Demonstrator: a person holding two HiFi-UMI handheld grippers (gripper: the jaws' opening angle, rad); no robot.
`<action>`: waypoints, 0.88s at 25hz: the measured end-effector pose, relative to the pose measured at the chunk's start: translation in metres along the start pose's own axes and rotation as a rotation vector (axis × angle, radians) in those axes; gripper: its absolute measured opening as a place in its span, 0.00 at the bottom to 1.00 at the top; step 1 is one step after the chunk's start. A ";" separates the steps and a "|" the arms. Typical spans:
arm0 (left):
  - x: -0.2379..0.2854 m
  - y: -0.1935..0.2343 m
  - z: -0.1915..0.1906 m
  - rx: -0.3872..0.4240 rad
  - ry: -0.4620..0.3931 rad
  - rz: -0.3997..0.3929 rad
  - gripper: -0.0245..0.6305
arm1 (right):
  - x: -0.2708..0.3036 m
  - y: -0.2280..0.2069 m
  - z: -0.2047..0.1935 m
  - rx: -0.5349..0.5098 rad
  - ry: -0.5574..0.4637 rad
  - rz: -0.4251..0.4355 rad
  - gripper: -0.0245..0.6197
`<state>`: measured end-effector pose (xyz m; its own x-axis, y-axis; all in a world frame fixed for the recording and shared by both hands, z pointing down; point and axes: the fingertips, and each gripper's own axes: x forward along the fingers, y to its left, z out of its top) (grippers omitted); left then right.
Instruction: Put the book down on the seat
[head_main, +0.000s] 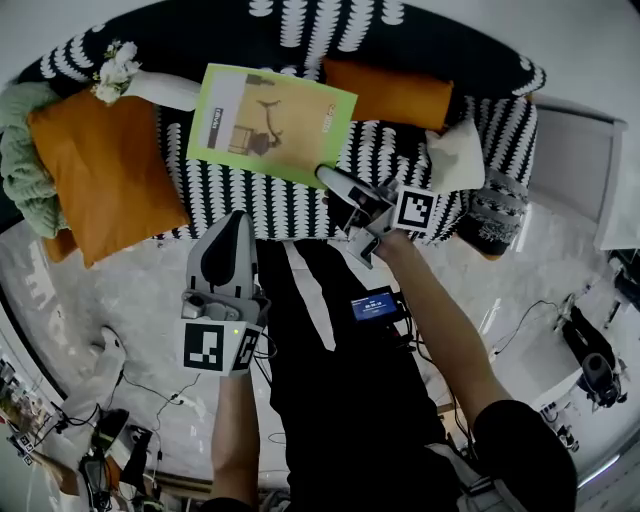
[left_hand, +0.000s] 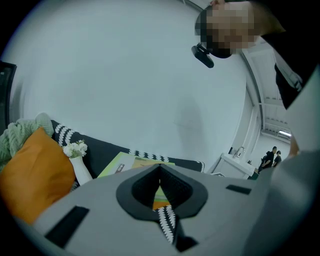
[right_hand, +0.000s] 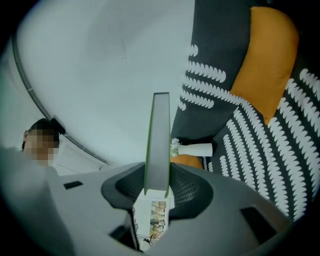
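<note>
Right now, at the far left, a green knitted throw (head_main: 20, 160) and a big orange cushion (head_main: 105, 170) fill that end of the patterned seat (head_main: 395, 150), with a white vase (head_main: 160, 88) lying on its side just behind the cushion. Your left gripper (head_main: 238, 222) hangs in front of the seat's near edge, jaws together with nothing between them. Further right, the green book (head_main: 270, 120) sits over the middle of the seat, flat side up. Your right gripper (head_main: 335, 180) clamps its near right corner, pads pressed on both covers. A second orange cushion (head_main: 390, 92) lies just beyond it. You look to be in the placing step. Whether the book touches the fabric is unclear, so next you should settle it flat on the bare stretch between the cushions, then part the jaws.
</note>
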<state>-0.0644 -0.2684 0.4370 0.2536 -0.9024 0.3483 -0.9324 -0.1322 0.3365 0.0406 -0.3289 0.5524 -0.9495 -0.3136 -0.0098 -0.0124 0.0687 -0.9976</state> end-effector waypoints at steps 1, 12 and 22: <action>0.002 0.003 -0.003 -0.006 0.001 0.007 0.06 | -0.001 -0.006 0.001 0.003 0.000 0.001 0.28; 0.026 0.028 -0.033 -0.025 -0.006 0.046 0.06 | 0.010 -0.071 -0.003 0.042 0.029 0.004 0.28; 0.037 0.053 -0.040 -0.032 -0.029 0.092 0.06 | 0.022 -0.129 -0.001 0.051 0.081 -0.031 0.28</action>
<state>-0.0939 -0.2921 0.5029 0.1591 -0.9217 0.3537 -0.9425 -0.0352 0.3323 0.0212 -0.3437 0.6808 -0.9712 -0.2372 0.0243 -0.0279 0.0116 -0.9995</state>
